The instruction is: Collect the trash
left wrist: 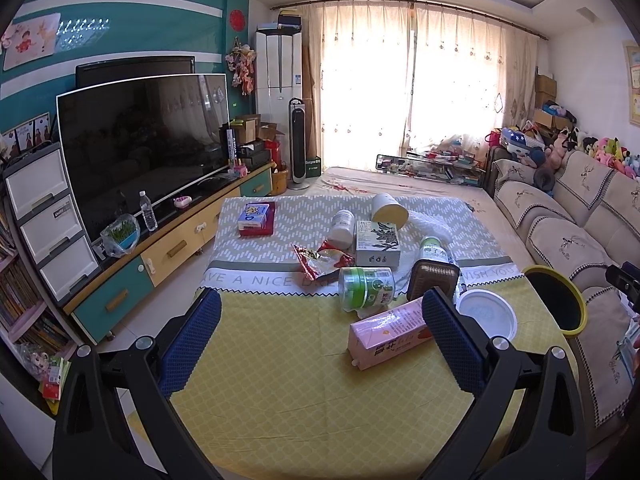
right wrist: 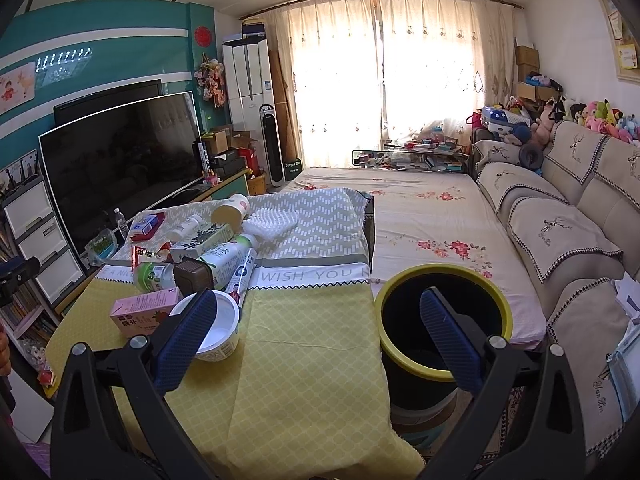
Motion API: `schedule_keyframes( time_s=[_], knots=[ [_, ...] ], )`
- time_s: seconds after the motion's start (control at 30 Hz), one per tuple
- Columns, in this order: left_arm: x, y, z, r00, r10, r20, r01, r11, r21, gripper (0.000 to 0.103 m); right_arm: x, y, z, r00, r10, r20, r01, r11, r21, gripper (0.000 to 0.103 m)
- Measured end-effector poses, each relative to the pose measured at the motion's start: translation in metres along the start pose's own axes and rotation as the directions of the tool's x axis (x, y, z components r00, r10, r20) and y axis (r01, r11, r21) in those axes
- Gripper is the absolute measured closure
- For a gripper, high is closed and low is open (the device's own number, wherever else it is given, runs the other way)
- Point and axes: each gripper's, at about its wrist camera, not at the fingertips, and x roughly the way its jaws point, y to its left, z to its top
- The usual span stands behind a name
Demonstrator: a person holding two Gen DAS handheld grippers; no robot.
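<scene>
Left wrist view
left gripper (left wrist: 320, 320): fingers spread wide, nothing between them, above the yellow cloth (left wrist: 280, 380).
landmark: pink carton (left wrist: 386, 332) lay on its side on the cloth.
green-lidded jar (left wrist: 366, 286): just behind the carton, tipped over.
white bowl (left wrist: 486, 314): just right of the carton.
red wrapper (left wrist: 320, 262): behind the jar (crumpled).
bin (left wrist: 556, 300): right of the bowl, off the table edge, yellow rim.

Right wrist view
right gripper (right wrist: 320, 316): fingers spread apart, holding nothing.
bin (right wrist: 444, 320): far right of the carton, beside the table; right finger overlapped its opening.
white bowl (right wrist: 218, 328): touching the pink carton (right wrist: 144, 310), partly behind the left finger.
</scene>
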Motion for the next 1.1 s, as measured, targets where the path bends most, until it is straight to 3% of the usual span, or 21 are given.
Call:
schedule_keyframes(
  time_s=[0.8,1.1],
  knots=[
    [0.015,-0.002,0.002,1.0,0.019,-0.003,-0.019,1.0,0.02,0.004,0.008,0.0,-0.004,1.0,0.012,-0.02,-0.012,1.0,0.009,0.006],
    [0.045,0.007,0.025,0.998,0.053,0.017,-0.053,0.998,0.015,0.004,0.046,0.02,-0.004,0.985,0.114,-0.126,-0.116,0.993,-0.008,0.006]
  ],
)
